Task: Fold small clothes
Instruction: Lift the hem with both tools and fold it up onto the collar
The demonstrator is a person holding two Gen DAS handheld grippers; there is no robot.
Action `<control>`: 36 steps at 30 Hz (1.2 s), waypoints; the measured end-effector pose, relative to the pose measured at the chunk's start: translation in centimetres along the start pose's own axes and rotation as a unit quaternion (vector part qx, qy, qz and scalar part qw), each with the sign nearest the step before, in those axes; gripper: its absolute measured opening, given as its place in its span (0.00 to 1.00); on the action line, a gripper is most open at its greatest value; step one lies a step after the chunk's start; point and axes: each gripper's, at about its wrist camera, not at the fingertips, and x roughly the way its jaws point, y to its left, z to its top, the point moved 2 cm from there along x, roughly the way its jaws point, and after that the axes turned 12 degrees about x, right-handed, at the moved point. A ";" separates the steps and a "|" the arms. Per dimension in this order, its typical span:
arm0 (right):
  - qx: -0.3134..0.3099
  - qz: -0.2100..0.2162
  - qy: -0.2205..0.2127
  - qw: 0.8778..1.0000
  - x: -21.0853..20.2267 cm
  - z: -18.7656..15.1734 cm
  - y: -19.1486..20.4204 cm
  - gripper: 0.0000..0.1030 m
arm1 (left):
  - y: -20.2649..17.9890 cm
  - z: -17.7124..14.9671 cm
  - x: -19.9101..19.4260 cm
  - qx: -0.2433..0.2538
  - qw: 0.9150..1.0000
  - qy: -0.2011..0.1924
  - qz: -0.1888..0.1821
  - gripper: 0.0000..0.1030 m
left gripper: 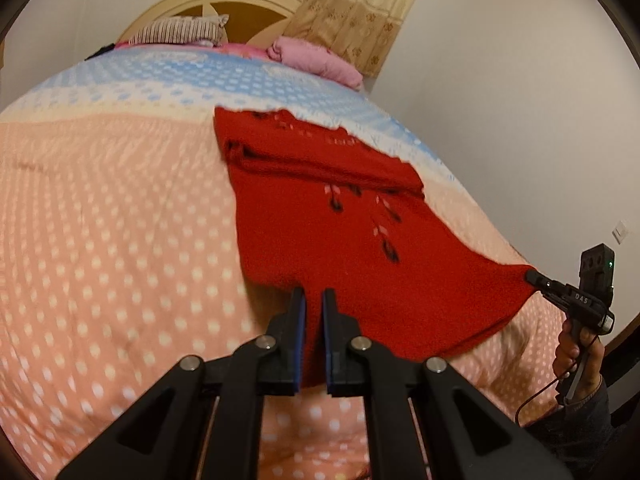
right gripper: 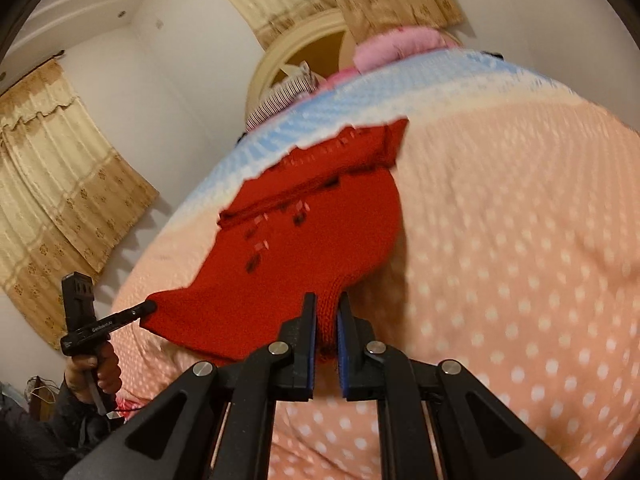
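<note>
two grippers each pinch a near corner of the red knitted garment (left gripper: 320, 200): the left gripper (left gripper: 314, 300) is clamped on the hem just ahead of its fingertips, the right gripper (right gripper: 327, 304) likewise on the other corner. beyond both, the rest of the garment lies on the dotted bedcover (left gripper: 100, 220), its far part already doubled over. the step looks like raising the near edge; next, carry both corners forward together, evenly, toward that far fold.
</note>
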 end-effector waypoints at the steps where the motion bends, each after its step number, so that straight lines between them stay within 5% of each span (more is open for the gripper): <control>1: 0.000 0.003 -0.004 1.000 -0.1 0.4 0.2 0.08 | 0.2 0.4 0.0 -0.001 1.000 -0.004 0.000 0.08; 20: -0.019 0.011 -0.073 0.997 3.1 11.5 4.6 0.08 | 5.3 8.5 3.4 -0.050 0.998 -0.024 -0.004 0.07; 36: -0.020 -0.019 -0.074 0.997 10.7 18.4 4.2 0.08 | 7.8 15.3 8.5 -0.061 0.997 -0.041 0.003 0.07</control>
